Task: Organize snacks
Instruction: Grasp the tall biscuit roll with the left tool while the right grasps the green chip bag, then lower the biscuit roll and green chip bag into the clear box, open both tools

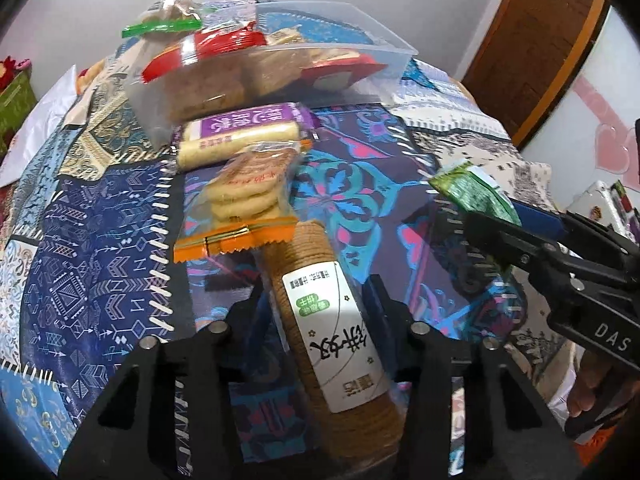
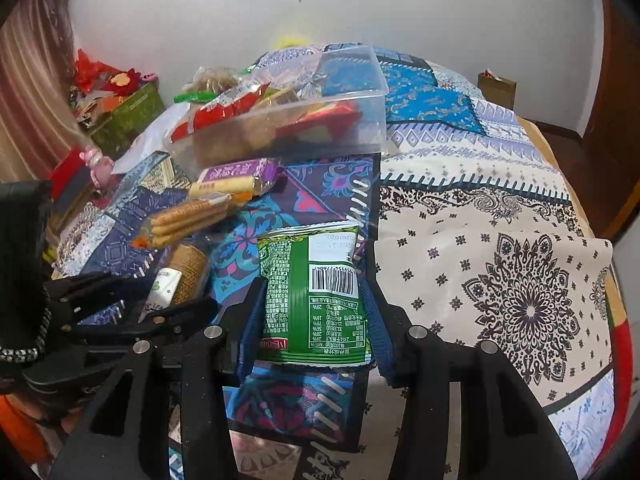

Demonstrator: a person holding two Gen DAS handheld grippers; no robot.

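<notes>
Two tools grip snacks: left tool [image 1: 316,300] clamps the biscuit roll [image 1: 332,320], right tool [image 2: 312,312] the green packet [image 2: 316,292].

Glossy green foil snack bag [image 2: 316,300]; clear glossy plastic tub [image 2: 288,128]; matt patterned patchwork cloth bedspread [image 2: 500,208]; matt black plastic tongs [image 2: 312,312].

The left gripper [image 1: 320,292] points steeply downward, its jaws closed on a biscuit roll [image 1: 332,320]. The right gripper [image 2: 316,300], likewise angled down, has its jaws clamped on a green snack packet [image 2: 316,296].
</notes>
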